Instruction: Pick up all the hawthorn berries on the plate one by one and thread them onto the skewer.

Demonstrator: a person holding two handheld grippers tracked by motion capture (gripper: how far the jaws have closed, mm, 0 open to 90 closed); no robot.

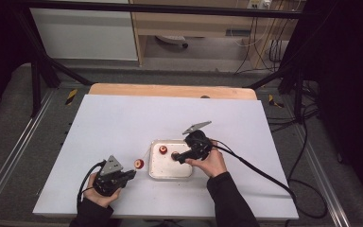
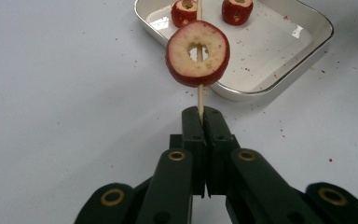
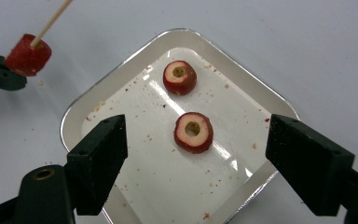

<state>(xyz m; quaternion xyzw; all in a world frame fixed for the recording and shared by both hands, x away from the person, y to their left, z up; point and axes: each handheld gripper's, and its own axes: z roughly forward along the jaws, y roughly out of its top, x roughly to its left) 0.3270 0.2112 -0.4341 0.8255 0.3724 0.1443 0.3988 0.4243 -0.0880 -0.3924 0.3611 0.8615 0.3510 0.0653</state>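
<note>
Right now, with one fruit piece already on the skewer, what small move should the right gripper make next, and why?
Probably lower the right gripper and close on the nearer cored fruit piece in the tray. It hangs open right above that piece, with nothing held. The left gripper is shut on the skewer, which carries one piece and waits beside the tray.
</note>
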